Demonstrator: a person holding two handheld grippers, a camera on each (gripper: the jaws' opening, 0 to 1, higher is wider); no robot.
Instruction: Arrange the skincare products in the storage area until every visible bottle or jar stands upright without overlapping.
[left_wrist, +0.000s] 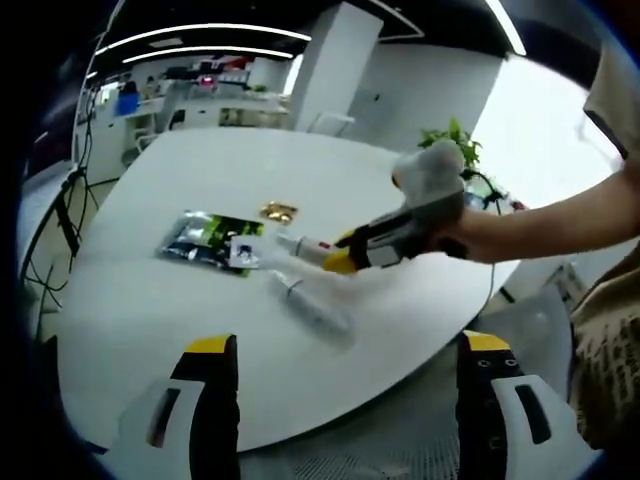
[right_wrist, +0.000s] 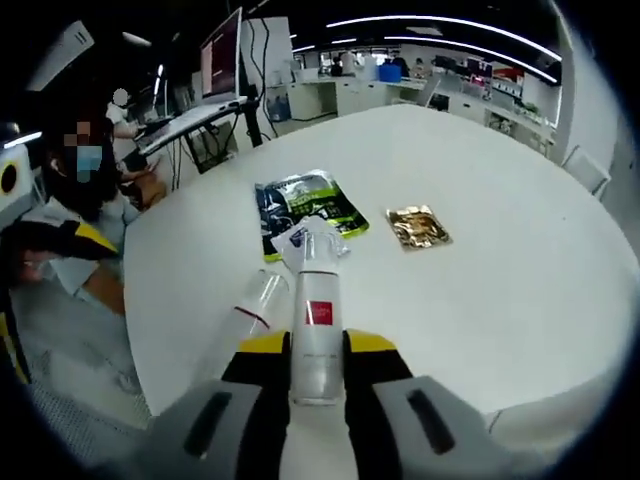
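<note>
My right gripper (right_wrist: 318, 348) is shut on a white bottle with a red label (right_wrist: 318, 312), which points forward along the jaws, low over the white round table (right_wrist: 520, 290). From the left gripper view, that gripper (left_wrist: 345, 258) reaches in from the right, held by a hand, with the white bottle (left_wrist: 298, 245) sticking out of its yellow tips. A clear bottle (right_wrist: 250, 308) lies on its side just left of it; it shows again as the clear bottle (left_wrist: 315, 304) near the table's front. My left gripper (left_wrist: 350, 352) stands wide open before the table edge, nothing between its jaws.
A dark green packet (right_wrist: 305, 205) with a small white sachet (right_wrist: 300, 236) on it lies beyond the bottles, and a gold packet (right_wrist: 418, 226) to its right. A person sits at desks with a monitor (right_wrist: 222, 50) off the left. The table edge (left_wrist: 330, 425) is close.
</note>
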